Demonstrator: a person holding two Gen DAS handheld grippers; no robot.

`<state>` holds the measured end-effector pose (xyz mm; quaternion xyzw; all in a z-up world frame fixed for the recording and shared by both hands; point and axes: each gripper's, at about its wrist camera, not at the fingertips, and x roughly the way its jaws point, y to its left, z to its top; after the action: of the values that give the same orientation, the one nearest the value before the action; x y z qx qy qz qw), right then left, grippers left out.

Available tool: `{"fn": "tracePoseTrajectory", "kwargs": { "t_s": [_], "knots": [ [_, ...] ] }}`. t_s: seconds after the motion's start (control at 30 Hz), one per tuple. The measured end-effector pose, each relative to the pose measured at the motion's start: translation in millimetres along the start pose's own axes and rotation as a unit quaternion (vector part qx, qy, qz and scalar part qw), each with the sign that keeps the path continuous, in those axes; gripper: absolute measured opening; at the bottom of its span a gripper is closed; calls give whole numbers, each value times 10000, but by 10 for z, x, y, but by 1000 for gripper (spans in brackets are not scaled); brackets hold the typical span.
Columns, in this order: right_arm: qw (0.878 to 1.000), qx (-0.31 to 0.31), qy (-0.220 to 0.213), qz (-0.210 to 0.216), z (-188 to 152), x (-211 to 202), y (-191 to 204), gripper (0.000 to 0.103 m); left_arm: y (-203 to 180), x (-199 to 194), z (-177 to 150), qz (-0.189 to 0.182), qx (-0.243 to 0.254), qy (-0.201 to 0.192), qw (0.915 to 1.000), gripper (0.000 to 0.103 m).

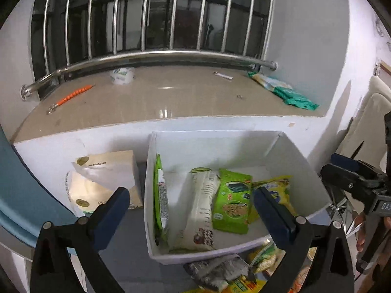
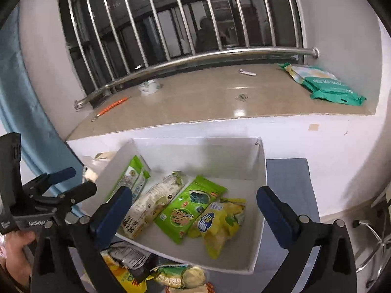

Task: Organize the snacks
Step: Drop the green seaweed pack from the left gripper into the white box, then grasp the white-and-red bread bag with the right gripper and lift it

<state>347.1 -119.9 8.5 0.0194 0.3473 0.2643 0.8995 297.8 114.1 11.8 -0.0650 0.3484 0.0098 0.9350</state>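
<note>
Both tools gaping, empty: left tool (image 1: 191, 210), right tool (image 2: 194, 207), poised over white box (image 2: 260, 222). Four snack packets laid inside box (image 2: 193, 206). Loose snack pile (image 2: 136, 266) on counter before box, unsorted. Roughly halfway, by my guess.

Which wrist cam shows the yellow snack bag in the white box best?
Right wrist: the crinkled yellow snack bag lies unobstructed inside the white cardboard box. In the left wrist view the bag is partly hidden behind a blue finger pad.
</note>
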Motion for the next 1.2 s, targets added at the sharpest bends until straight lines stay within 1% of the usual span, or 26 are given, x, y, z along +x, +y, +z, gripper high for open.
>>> {"fn": "tracePoseTrajectory", "kwargs": {
  "t_s": [0.07, 0.13, 0.23, 0.3, 0.37, 0.43, 0.53, 0.57, 0.63, 0.7, 0.73, 0.77, 0.83, 0.87, 0.93, 1.07, 1.13, 1.2],
  "knots": [
    [9999, -91, -62, 16, -35, -111, 39, 103, -40, -202, -66, -76, 61, -152, 9998, 103],
    [9995, -222, -219, 44, -101, -298, 79, 103, -92, -415, -142, -152, 151, -340, 9992, 103],
    [9979, -394, -505, 60, -257, -625, 134, 103, -243, -819, -285, -172, 425, -702, 9965, 103],
    [9960, -629, -636, 16, -399, -851, 230, 103, -349, -1108, -431, -257, 573, -903, 9939, 103],
    [9940, -774, -773, -60, -529, -1056, 322, 103, -417, -1304, -547, -381, 653, -992, 9922, 103],
    [9929, -790, -894, -2, -646, -1232, 378, 103, -463, -1508, -708, -431, 635, -1102, 9909, 103],
    [9929, -743, -930, 0, -847, -1478, 454, 103, -507, -1709, -964, -651, 554, -1076, 9905, 103],
    [9940, -701, -834, -30, -937, -1545, 476, 103, -507, -1759, -1073, -650, 483, -1060, 9911, 103],
    [9942, -724, -798, -28, -1074, -1625, 499, 103, -534, -1828, -1275, -598, 527, -1068, 9911, 103],
    [9940, -761, -740, -251, -1286, -1707, 519, 103, -563, -1890, -1472, -483, 591, -1119, 9908, 103],
    [9937, -775, -742, -336, -1352, -1733, 523, 103, -558, -1909, -1579, -438, 534, -1090, 9916, 103],
    [9931, -809, -719, -442, -1490, -1762, 534, 103, -542, -1921, -1659, -461, 441, -1042, 9925, 103],
    [9937, -778, -645, -478, -1669, -1800, 530, 103, -500, -1954, -1818, -663, 288, -988, 9925, 103],
    [9943, -750, -575, -504, -1755, -1798, 522, 103, -487, -1967, -1876, -689, 239, -995, 9924, 103],
    [9960, -633, -366, -522, -1896, -1776, 503, 103, -487, -1955, -1952, -605, 191, -921, 9937, 103],
    [9942, -639, -264, -829, -1991, -1734, 474, 103, -516, -1949, -2021, -458, 260, -909, 9945, 103],
    [9946, -608, -233, -804, -1992, -1727, 449, 103, -502, -1948, -2030, -487, 220, -886, 9946, 103],
    [9958, -517, -231, -722, -1978, -1723, 410, 103, -477, -1958, -2027, -593, 152, -881, 9942, 103]
  ]
}}
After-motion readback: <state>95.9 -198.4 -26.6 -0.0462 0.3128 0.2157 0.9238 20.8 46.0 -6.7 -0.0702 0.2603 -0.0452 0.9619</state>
